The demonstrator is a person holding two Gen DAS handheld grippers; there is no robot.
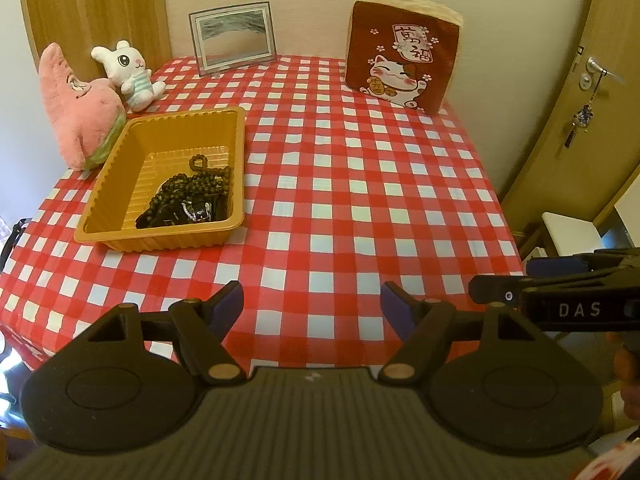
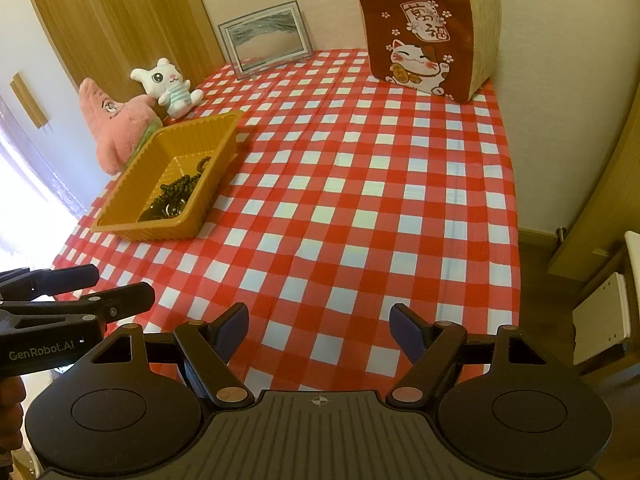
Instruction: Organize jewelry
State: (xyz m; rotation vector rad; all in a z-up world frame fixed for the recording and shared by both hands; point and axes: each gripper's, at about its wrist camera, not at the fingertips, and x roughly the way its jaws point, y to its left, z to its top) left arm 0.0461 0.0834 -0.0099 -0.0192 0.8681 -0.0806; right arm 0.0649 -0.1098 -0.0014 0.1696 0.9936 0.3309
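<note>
Since the jewelry (image 1: 188, 196) is one tangled dark heap of beads in the near right corner of the orange tray (image 1: 116, 168), at the table's (image 1: 360, 200) left edge, grabbing one strand probably drags the lot. The light tray could slide or tip toward the pink plush (image 1: 76, 108) beside it. Left gripper (image 1: 312, 304) and right gripper (image 2: 318, 322) both hover wide and empty over the near edge.

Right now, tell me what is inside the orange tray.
The orange tray holds a heap of dark beaded strands and a black piece with shiny silver parts. Whatever lies beneath the heap is covered, and the near wall hides its lowest edge.
</note>
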